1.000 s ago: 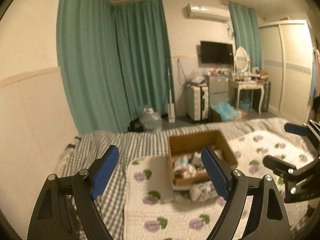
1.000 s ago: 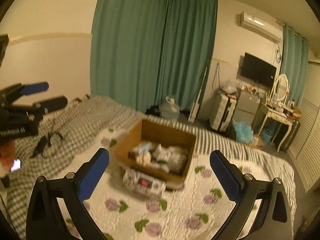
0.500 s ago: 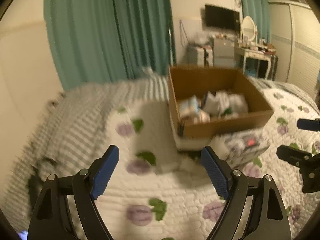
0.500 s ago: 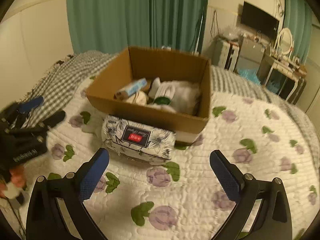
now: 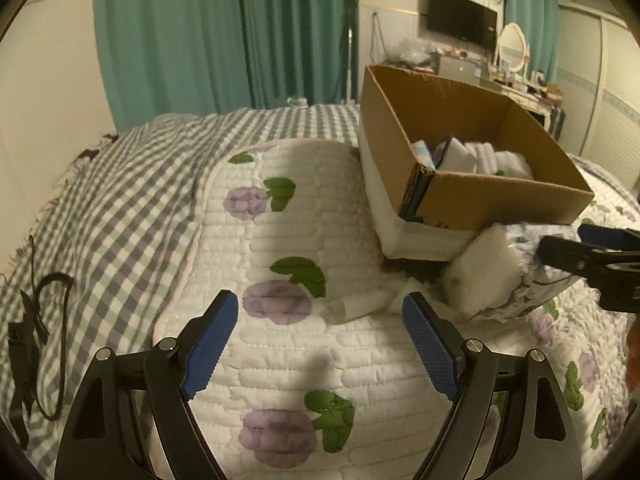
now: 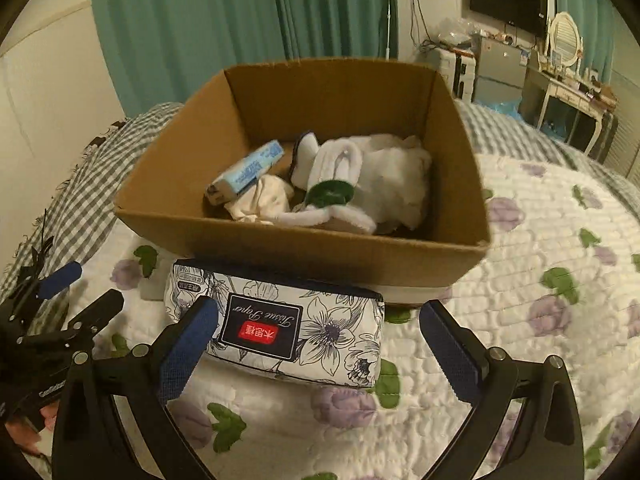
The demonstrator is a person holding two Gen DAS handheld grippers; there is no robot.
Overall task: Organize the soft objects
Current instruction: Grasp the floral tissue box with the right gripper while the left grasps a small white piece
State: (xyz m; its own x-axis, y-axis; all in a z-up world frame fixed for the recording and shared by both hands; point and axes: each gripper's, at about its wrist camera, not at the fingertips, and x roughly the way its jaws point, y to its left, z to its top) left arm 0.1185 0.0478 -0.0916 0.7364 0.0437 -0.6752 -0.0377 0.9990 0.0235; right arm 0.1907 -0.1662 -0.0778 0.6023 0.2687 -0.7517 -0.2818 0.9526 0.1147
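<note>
On the bed [image 6: 540,220] sits a brown box [image 6: 320,248], on a white quilt [image 5: 280,360] with purple flowers. Inside the box lie soft white cloths [image 6: 384,176], a sock with a green end [image 6: 330,192] and a small blue pack [image 6: 248,170].

Just in front of the box lies a tissue pack [image 6: 304,328] with black flowers and a red label. It touches the front wall of the box.

At the bottom of the right view, the right gripper [image 6: 318,342] has its blue fingers [image 6: 188,344] wide open. The tissue pack lies partly between them, toward the left finger. Nothing is held; I cannot tell if the left finger touches the pack.

Lower in the left view, the left gripper [image 5: 320,344] is wide open too, and holds nothing. It hangs over the quilt, beside the box. A bit of white cloth [image 5: 360,304] lies just past its fingers, near the box corner.

Off to the left, on the gray checked blanket [image 5: 120,200], lies a black strap [image 5: 36,340].
</note>
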